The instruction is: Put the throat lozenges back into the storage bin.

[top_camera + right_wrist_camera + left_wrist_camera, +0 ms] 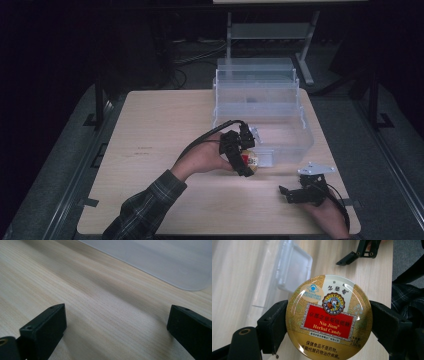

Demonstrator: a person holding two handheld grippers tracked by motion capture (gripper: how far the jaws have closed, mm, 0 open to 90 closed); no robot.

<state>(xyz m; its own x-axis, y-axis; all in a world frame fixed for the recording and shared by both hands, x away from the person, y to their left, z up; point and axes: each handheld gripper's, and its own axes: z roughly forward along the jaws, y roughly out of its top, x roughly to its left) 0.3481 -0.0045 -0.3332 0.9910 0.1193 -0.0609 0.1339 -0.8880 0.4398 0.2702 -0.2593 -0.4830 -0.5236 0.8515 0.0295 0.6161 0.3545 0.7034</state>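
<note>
Currently your left gripper [327,322] has the round candy tin [329,317] clamped across its width: one black jaw presses the tin's left rim, the other its right rim, and the printed lid faces the left gripper view's camera squarely. Label reads "Nin Jiom Herbal Candy", red panel on a gold ground. In the high view the candy tin [251,159] sits between the jaws of your left gripper [244,156], held above the counter [150,150] just at the near edge of the clear plastic bin [295,135].

Left hand [202,160]: reaches in from the lower left, plaid sleeve [145,207] on the forearm, wrist turned so the jaws point toward the bin. A cable [210,132] arcs up and over the back of the hand.

Your right gripper [297,192] rests low at the near right part of the counter, well apart from the tin, jaws pointing left, grey three-cornered plate [315,169] on top. Right hand [325,212] comes in from the bottom edge. In the right gripper view its jaws stand wide apart with nothing between them, bare wood grain of the counter [105,305] below, and a clear flat sheet [160,260] with a rounded corner lying farther off.
</note>
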